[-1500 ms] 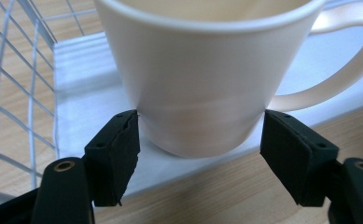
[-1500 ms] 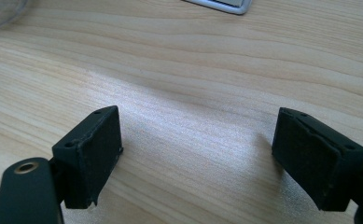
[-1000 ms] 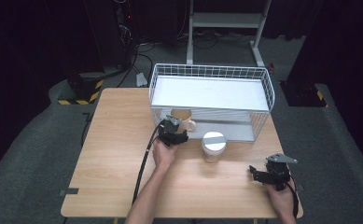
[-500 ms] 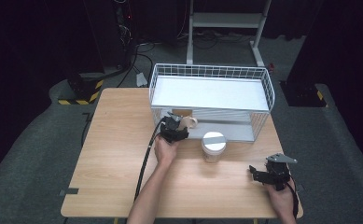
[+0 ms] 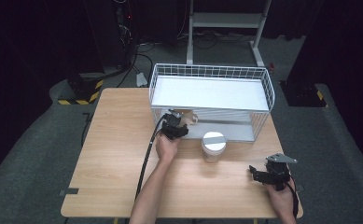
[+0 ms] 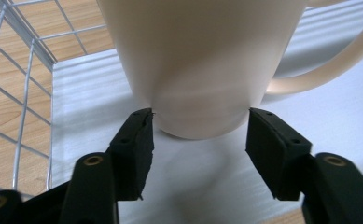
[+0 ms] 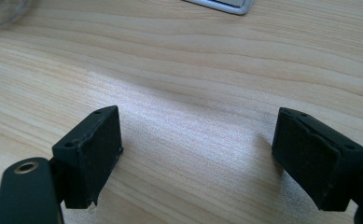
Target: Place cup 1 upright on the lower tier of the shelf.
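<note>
high view: your left gripper (image 5: 175, 122) reaches into the lower level of the white wire rack (image 5: 263, 86), where the cream mug (image 5: 187, 116) stands on the rack's white floor, upright, with its handle pointing away to the right. the lidded jar (image 5: 213, 146) stands on the wooden table (image 5: 114, 154) just in front of the rack, between your two hands. your right gripper (image 5: 263, 175) rests near the table's right front corner, well apart from the mug, so the left hand is plainly the nearer one.

left gripper view: the mug (image 6: 202, 60) sits dead ahead, its base between the two pads (image 6: 135, 149). the jaws have just been closing and now look pressed against the lower wall, one on each side, with the handle off to the right, clear of them. the mug's axis is upright, so my guess is a straight pull back toward you, kept low under the shelf above, brings it out.

right gripper view: jaws stand wide apart over bare table (image 7: 193, 60), with nothing between them.
</note>
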